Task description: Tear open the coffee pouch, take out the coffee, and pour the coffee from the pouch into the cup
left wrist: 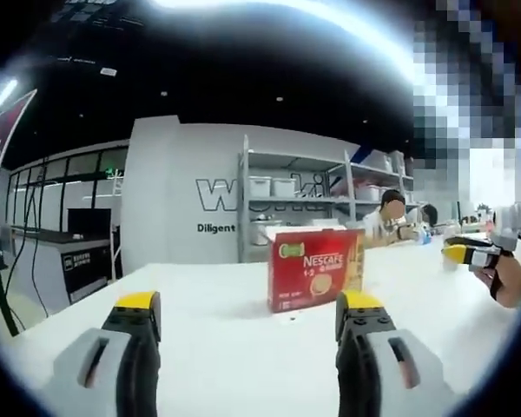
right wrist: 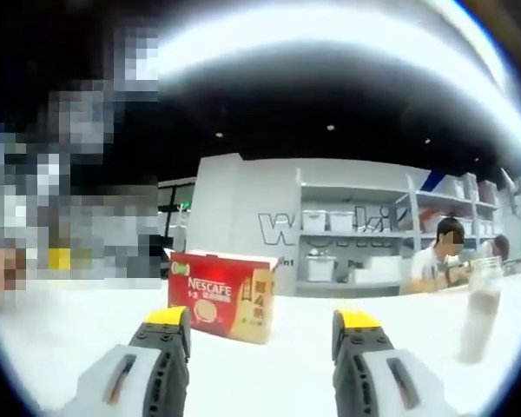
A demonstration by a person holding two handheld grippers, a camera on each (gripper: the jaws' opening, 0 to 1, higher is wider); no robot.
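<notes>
A red Nescafe coffee box [left wrist: 317, 269] stands upright on the white table [left wrist: 226, 347], just beyond and between my left gripper's jaws. My left gripper [left wrist: 250, 317] is open and holds nothing. In the right gripper view the same box [right wrist: 221, 295] stands ahead, slightly left of centre. My right gripper [right wrist: 262, 326] is also open and empty, a short way in front of the box. A tall clear cup [right wrist: 479, 313] stands on the table at the right. The right gripper [left wrist: 469, 254], held by a hand [left wrist: 508, 282], comes into the left gripper view from the right.
Grey shelving [left wrist: 295, 195] with white bins stands against the far wall [right wrist: 243, 208]. People sit at the table's far right end [right wrist: 434, 256]. A dark desk [left wrist: 61, 252] stands off to the left beyond the table edge.
</notes>
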